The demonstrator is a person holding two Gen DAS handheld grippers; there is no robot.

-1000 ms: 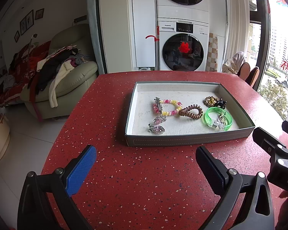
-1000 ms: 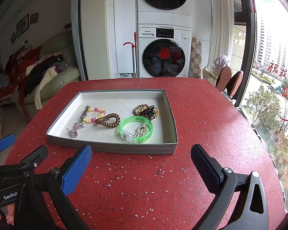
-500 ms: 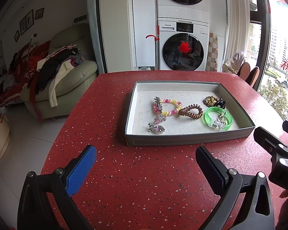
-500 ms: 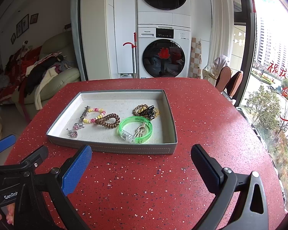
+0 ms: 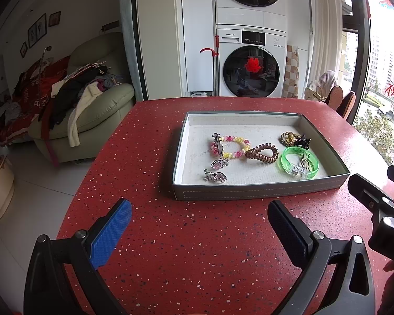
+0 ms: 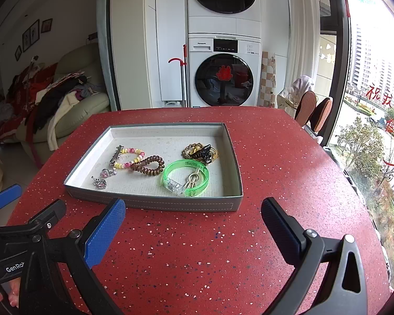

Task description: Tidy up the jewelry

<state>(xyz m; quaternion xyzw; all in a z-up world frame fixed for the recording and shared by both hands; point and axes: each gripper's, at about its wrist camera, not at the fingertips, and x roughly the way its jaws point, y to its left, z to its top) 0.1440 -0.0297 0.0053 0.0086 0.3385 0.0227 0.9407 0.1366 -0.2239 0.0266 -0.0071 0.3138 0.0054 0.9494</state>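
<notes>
A grey tray [image 5: 254,193] [image 6: 155,203] with a white lining sits on the red speckled table. In it lie a pink-and-yellow bead bracelet [image 5: 232,145] [image 6: 130,157], a brown spiral hair tie [image 5: 262,154] [image 6: 147,166], a green bangle [image 5: 299,161] [image 6: 186,177], a gold piece with a black clip [image 5: 294,139] [image 6: 200,151], and two silver heart charms [image 5: 216,176] [image 6: 101,182]. My left gripper [image 5: 200,225] is open and empty, short of the tray's near wall. My right gripper [image 6: 194,223] is open and empty, also in front of the tray.
The red table [image 5: 197,249] ends at the left, with floor and a clothes-laden sofa [image 5: 86,110] beyond. Stacked washing machines [image 6: 223,73] stand behind the table. Chairs [image 6: 312,110] and a window are at the right. The other gripper shows at each view's edge.
</notes>
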